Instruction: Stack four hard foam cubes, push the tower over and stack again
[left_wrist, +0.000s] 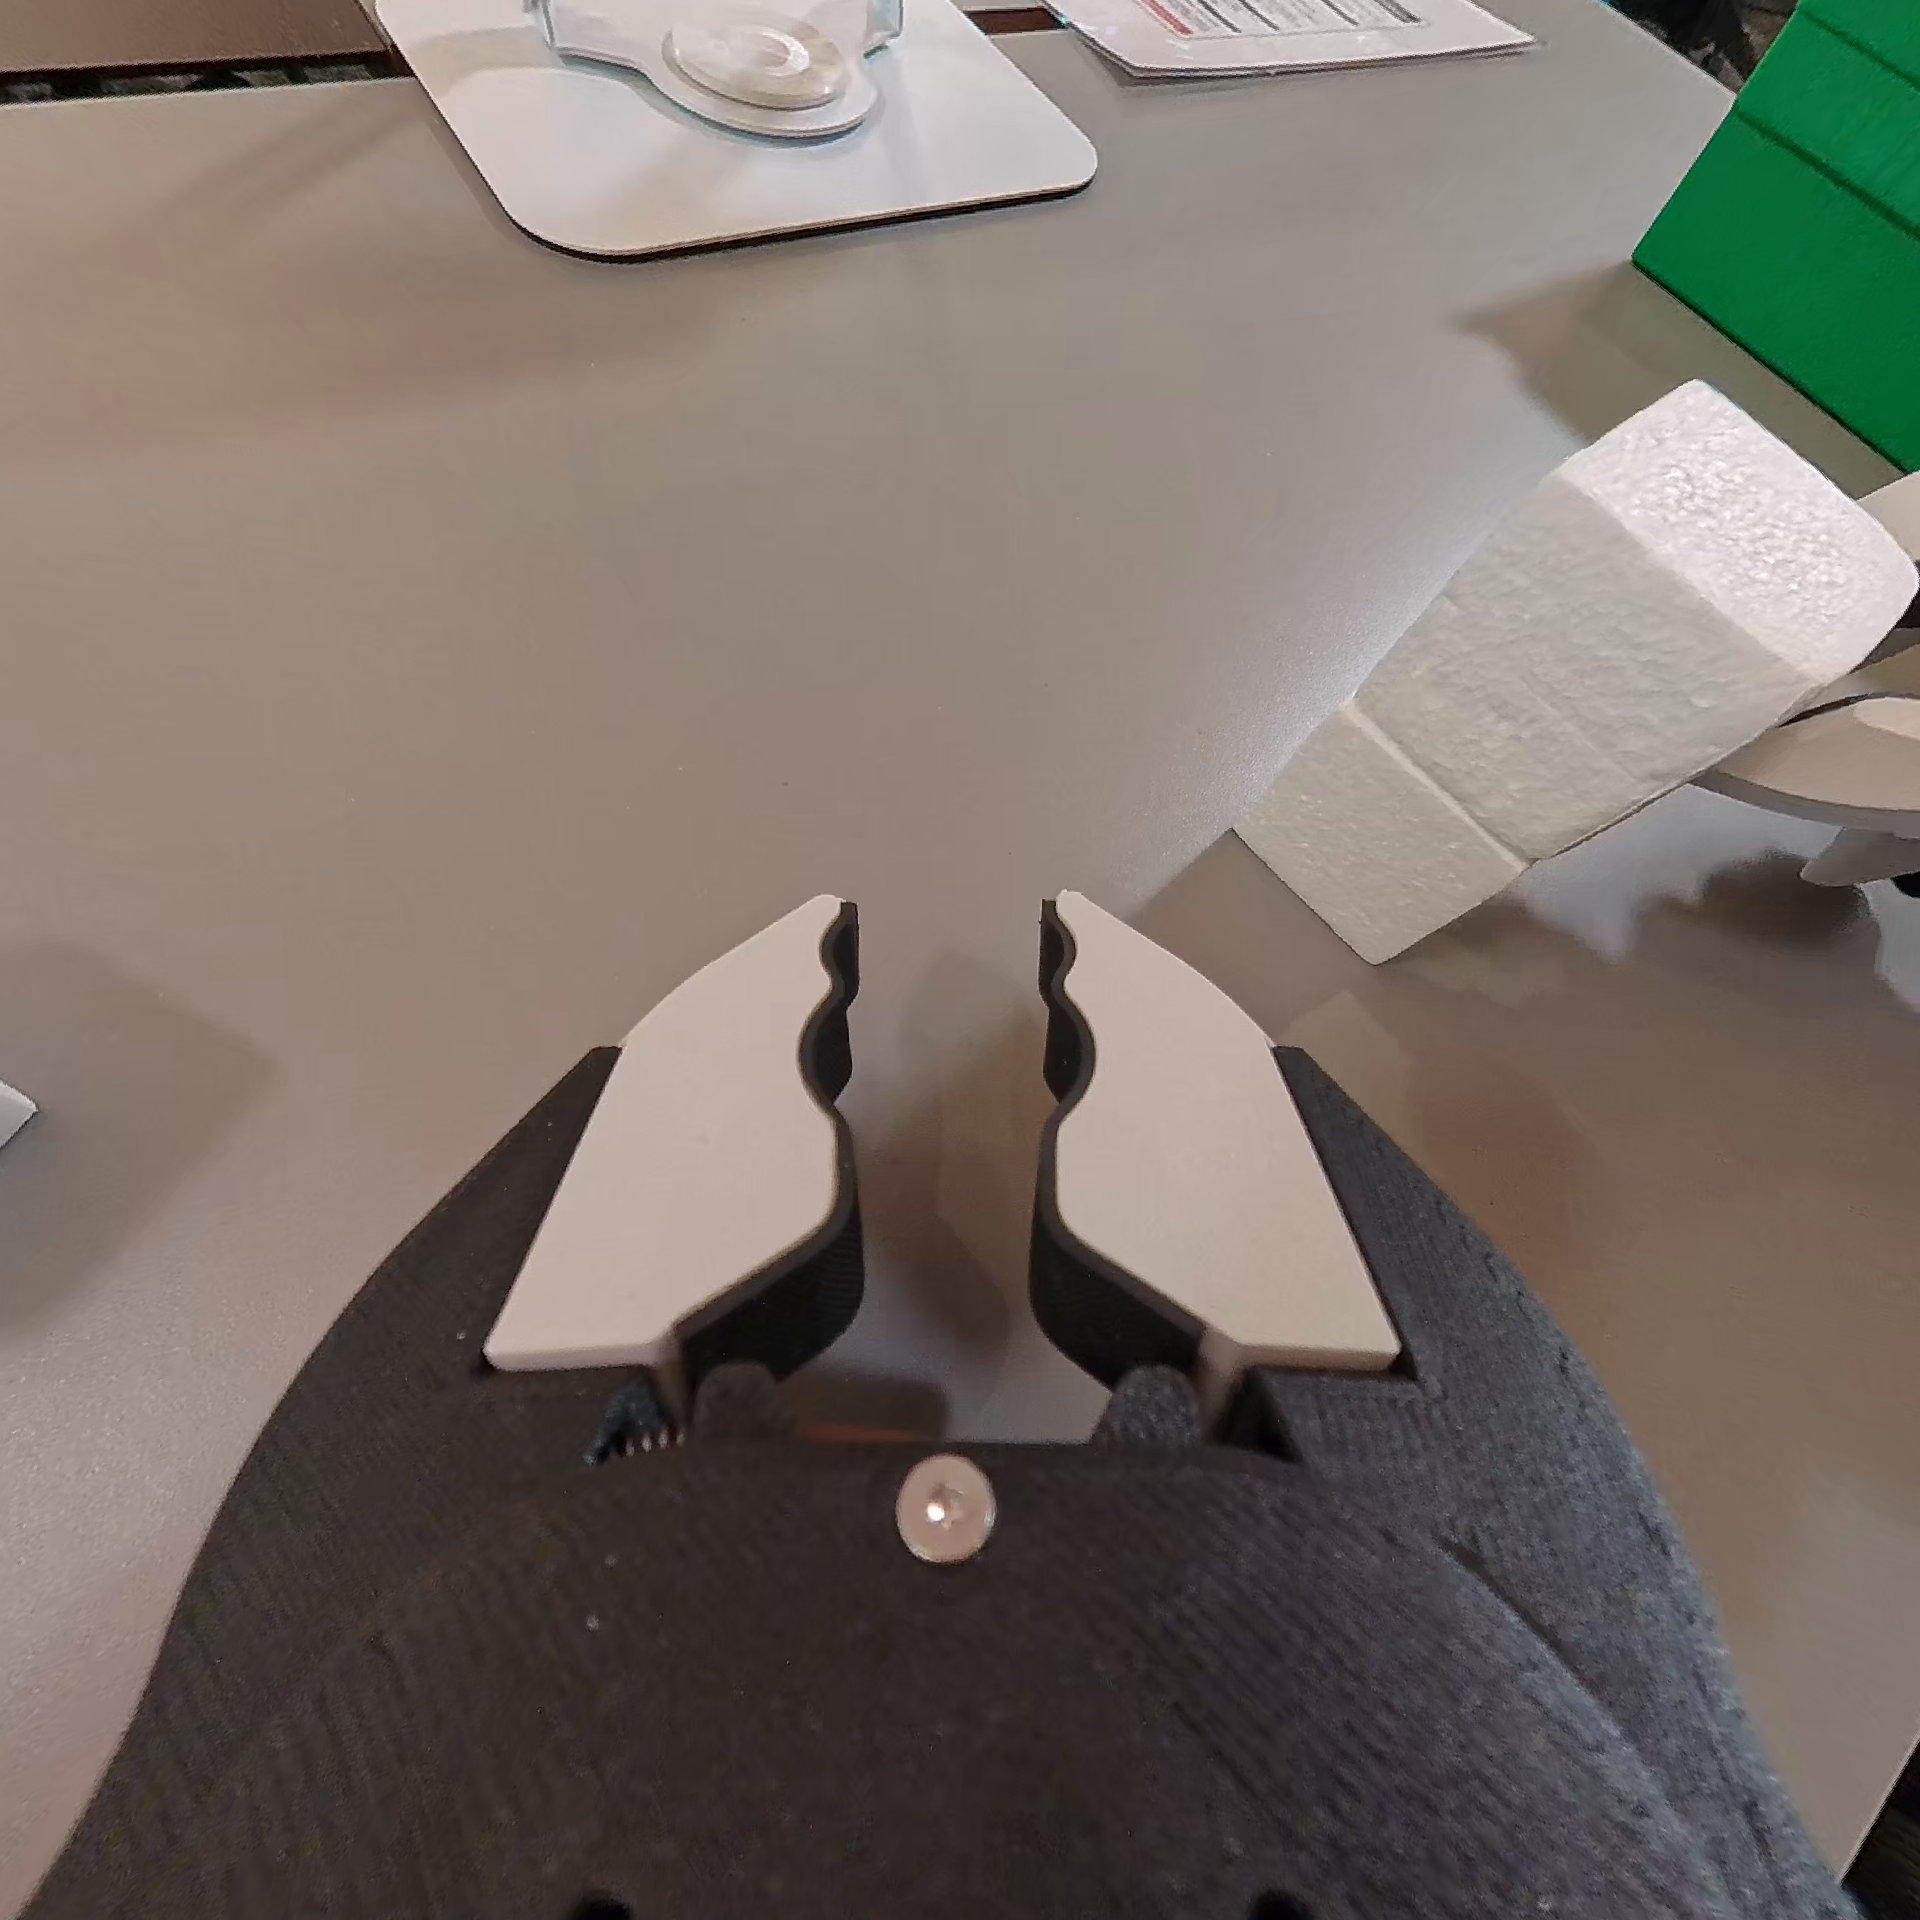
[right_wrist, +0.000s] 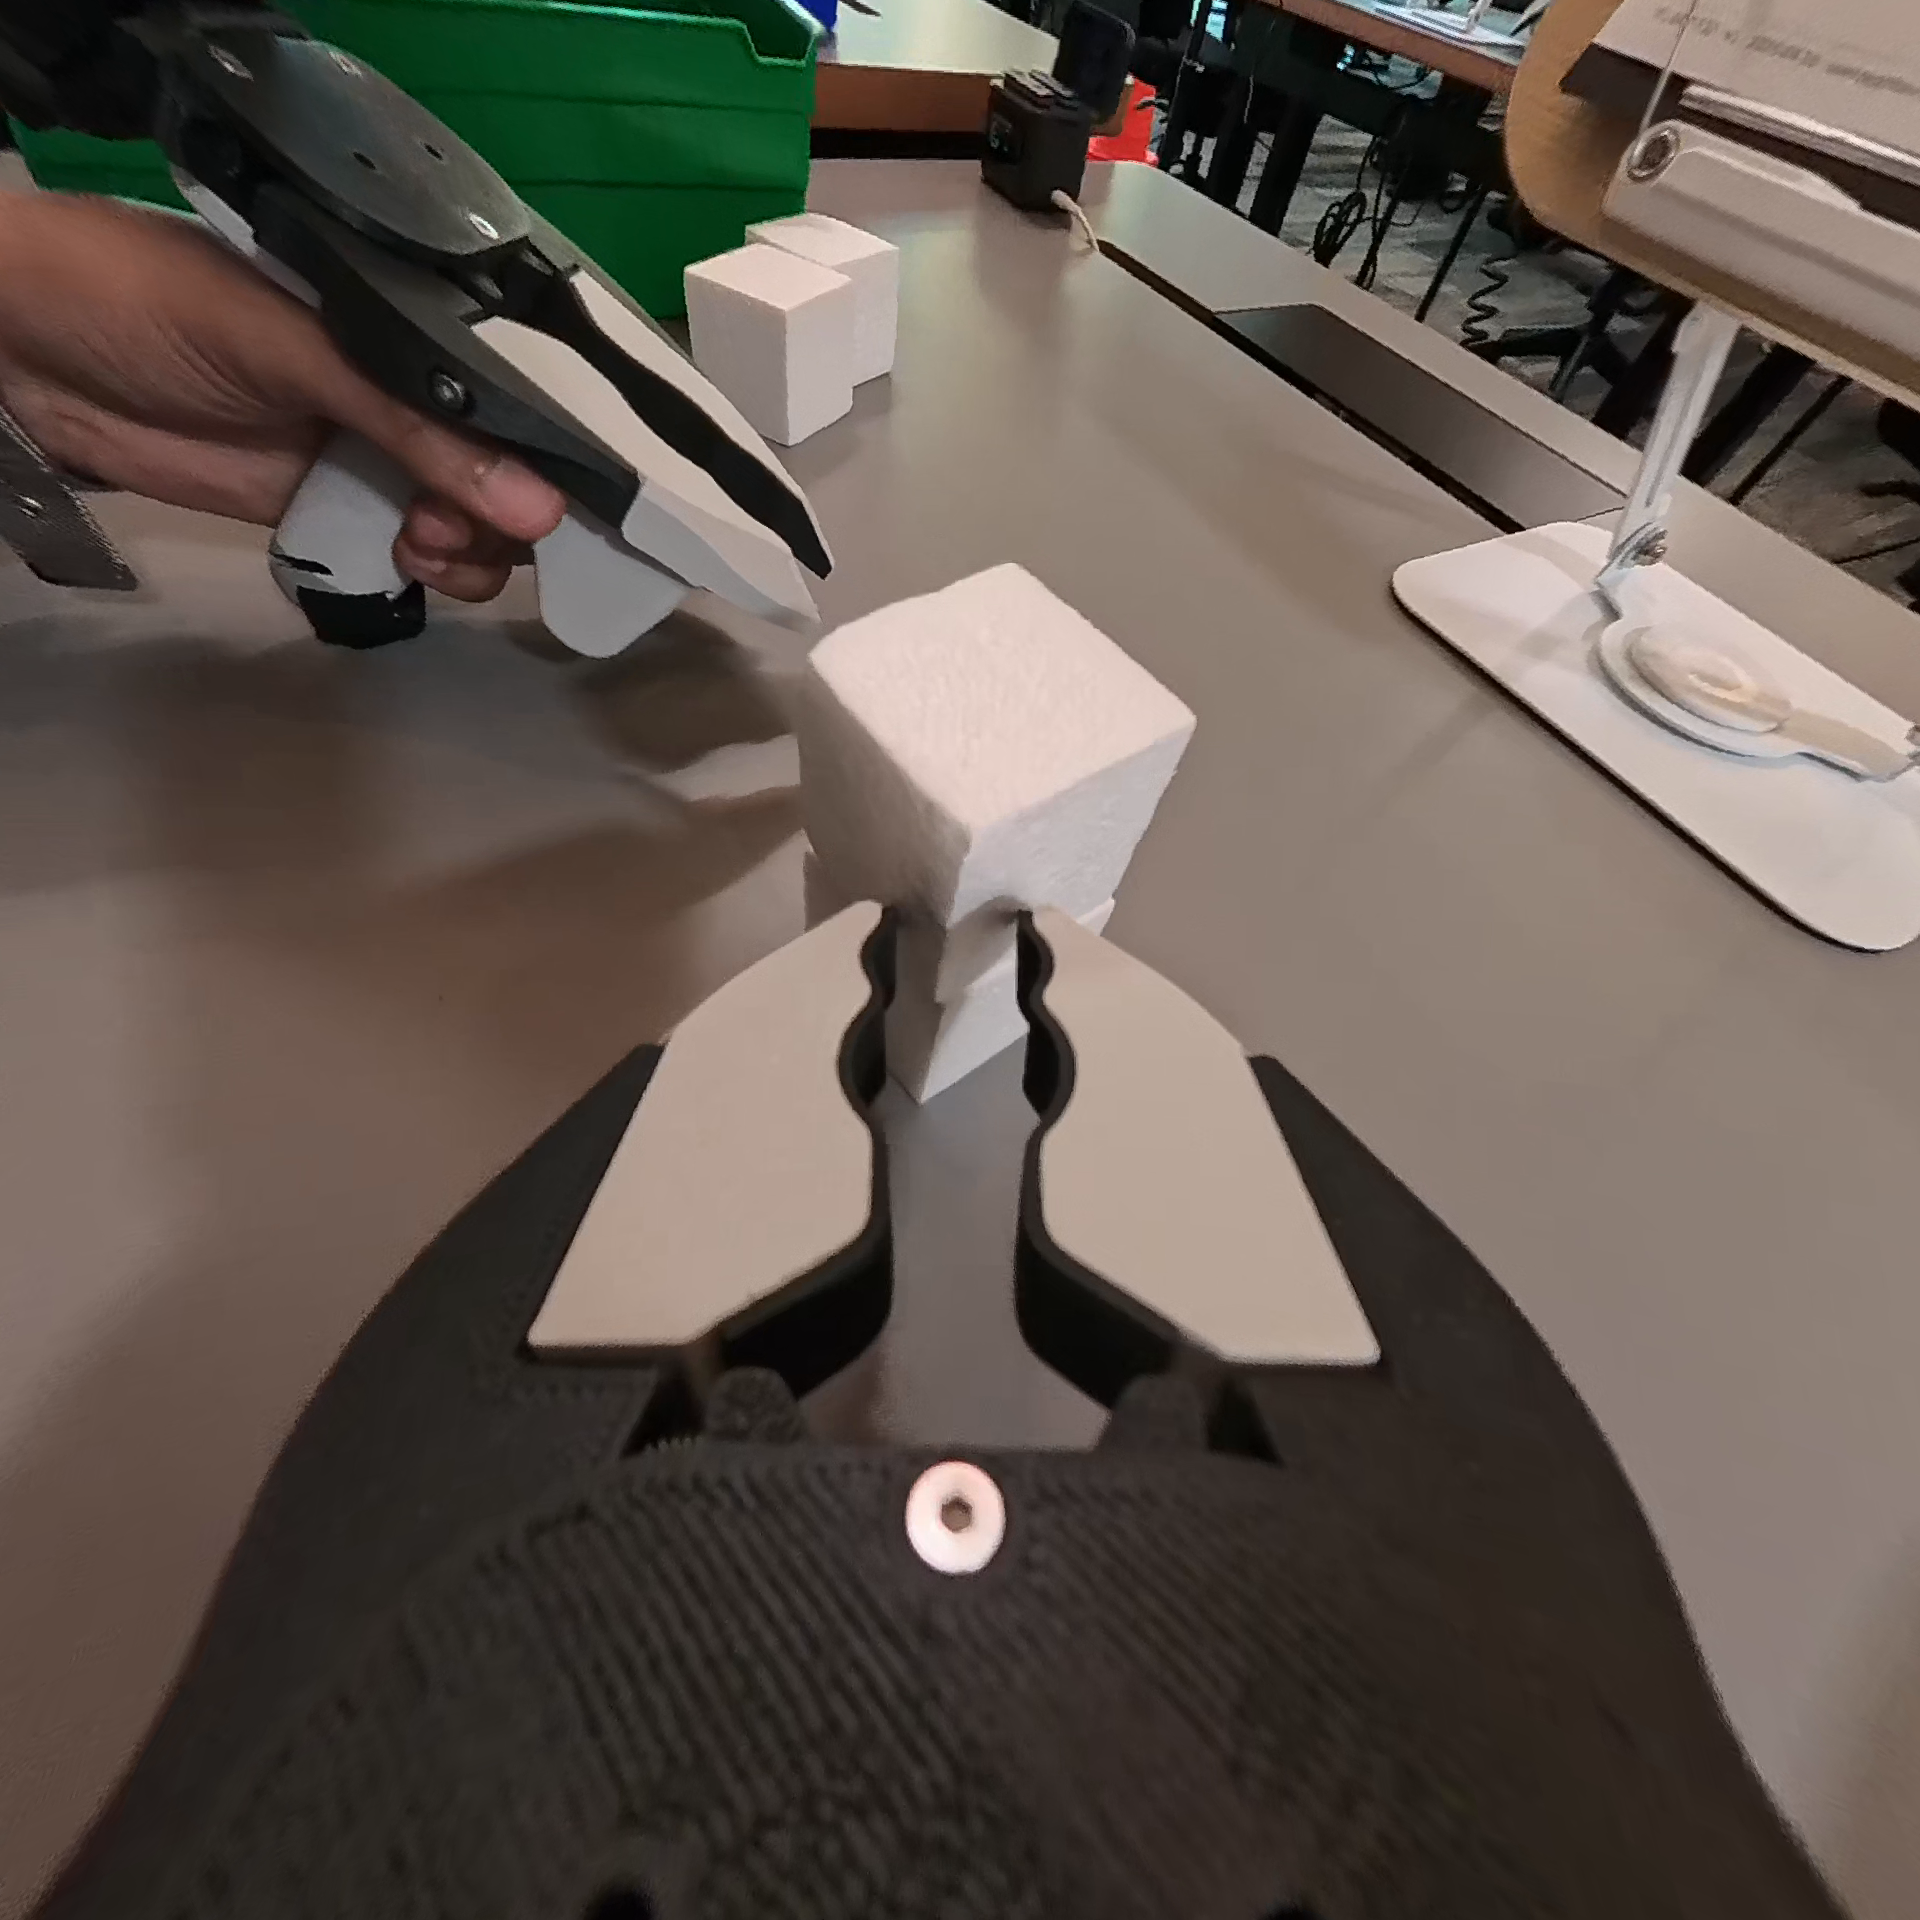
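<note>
So the right gripper (right_wrist: 954, 927) has its fingers closed most of the way onto the narrow lower part of a white foam block (right_wrist: 987, 727). Both pads look to be touching it, with only that slim step of foam between them. The block is tipped over at an angle. From the left wrist view its bottom end seems to sit on the grey table (left_wrist: 623, 571), while the fat end hangs up in the air. My take is that the hold is low on a top-heavy piece, so it'll want to swing around. It's foam too, so it dents easily, and a light squeeze held level is the way to go. The left gripper (left_wrist: 948, 914) is roughly half open with nothing in it, hovering over bare table to the left of the block. In the right wrist view its tips are just beside the block's upper corner but not touching. Behind the block there's a second foam piece (right_wrist: 790, 322) sitting against a green bin (right_wrist: 623, 135). Off to the block's right is a stand on a flat white base (right_wrist: 1558, 748).
</note>
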